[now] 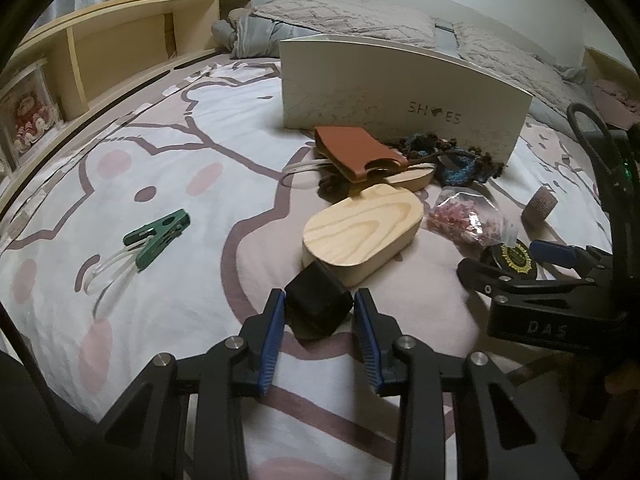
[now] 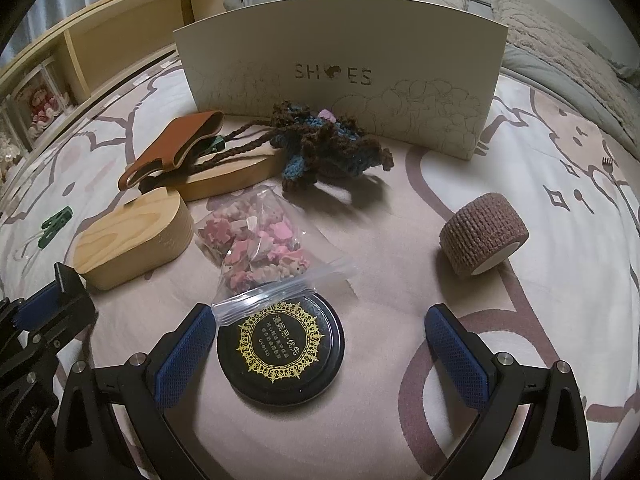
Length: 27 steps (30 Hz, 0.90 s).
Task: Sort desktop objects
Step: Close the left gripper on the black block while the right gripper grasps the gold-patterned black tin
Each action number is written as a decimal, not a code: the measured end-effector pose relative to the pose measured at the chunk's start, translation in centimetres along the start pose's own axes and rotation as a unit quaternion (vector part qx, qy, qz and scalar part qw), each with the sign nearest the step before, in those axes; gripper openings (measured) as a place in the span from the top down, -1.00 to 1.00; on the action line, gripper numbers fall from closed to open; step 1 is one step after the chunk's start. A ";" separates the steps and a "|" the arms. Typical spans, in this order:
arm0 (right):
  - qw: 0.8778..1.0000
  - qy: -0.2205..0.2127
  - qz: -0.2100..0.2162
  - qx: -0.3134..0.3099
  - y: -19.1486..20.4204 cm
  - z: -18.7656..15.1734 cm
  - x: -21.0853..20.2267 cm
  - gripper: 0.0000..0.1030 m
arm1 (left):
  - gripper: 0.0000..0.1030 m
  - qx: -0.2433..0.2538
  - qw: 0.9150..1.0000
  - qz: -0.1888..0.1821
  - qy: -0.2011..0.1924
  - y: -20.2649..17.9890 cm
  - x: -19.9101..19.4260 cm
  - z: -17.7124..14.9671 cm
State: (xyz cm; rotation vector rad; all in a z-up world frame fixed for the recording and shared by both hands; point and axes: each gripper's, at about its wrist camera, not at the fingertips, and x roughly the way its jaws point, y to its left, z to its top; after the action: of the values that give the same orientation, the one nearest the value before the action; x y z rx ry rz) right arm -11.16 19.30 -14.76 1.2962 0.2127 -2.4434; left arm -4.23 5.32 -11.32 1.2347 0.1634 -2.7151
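While nothing is yet seen inside the shoe box, a black cube before it is clamped by the left gripper. The right gripper is held wide open around a black tin, ungripped; most clutter is left unsorted.

Two low, close fisheye views angled down over a patterned bedspread, both facing the white shoe box standing at the back; the left wrist camera sits to the left, the right wrist camera beside it (each catches the other's rig at its frame edge); shared ground includes the wooden oval box, bead bag and black tin.
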 end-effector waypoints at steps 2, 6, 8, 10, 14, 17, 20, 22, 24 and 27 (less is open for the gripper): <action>1.000 -0.001 -0.003 0.002 0.1 0.0 0.0 -1.00 | 0.32 -0.005 1.000 0.006 0.002 0.3 0.0 0.0; 1.000 -0.002 -0.004 0.007 0.0 0.0 0.0 -1.00 | 0.32 -0.020 0.999 0.027 0.003 1.1 -0.2 -0.1; 1.000 -0.002 -0.006 0.007 0.0 0.0 -0.1 -1.00 | 0.32 -0.034 0.999 0.035 0.005 1.7 -0.2 -0.1; 1.000 0.000 -0.009 0.006 0.1 0.0 -0.1 -1.00 | 0.32 -0.051 0.998 0.037 0.008 2.4 -0.2 -0.1; 1.000 0.003 -0.010 0.006 0.0 -0.1 -0.3 -1.00 | 0.32 -0.075 0.996 0.035 0.013 3.3 -0.1 -0.1; 1.000 0.005 -0.006 0.010 0.1 0.1 -0.3 -1.00 | 0.32 -0.074 0.997 0.037 0.011 3.2 -0.2 -0.2; 1.000 0.008 0.002 0.013 0.0 0.1 -0.6 -0.94 | 0.31 -0.076 0.996 0.035 0.012 3.2 -0.1 -0.2; 1.000 0.005 0.000 0.013 0.0 0.1 -0.9 -0.79 | 0.19 -0.078 0.996 0.031 0.011 3.2 -0.1 -0.2; 1.000 -0.002 -0.006 0.017 -0.1 0.1 -1.3 -0.55 | 0.09 -0.076 0.997 0.030 0.009 3.1 -0.1 -0.2; 1.000 -0.004 -0.003 0.030 -0.5 0.0 -1.5 -0.35 | -0.06 -0.073 0.997 0.032 0.006 3.0 -0.1 -0.1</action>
State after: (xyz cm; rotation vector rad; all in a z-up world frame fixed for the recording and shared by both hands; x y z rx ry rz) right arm -10.60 20.17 -13.48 1.3136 0.1431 -2.4775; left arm -3.55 2.41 -11.40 1.1940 0.3120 -2.5897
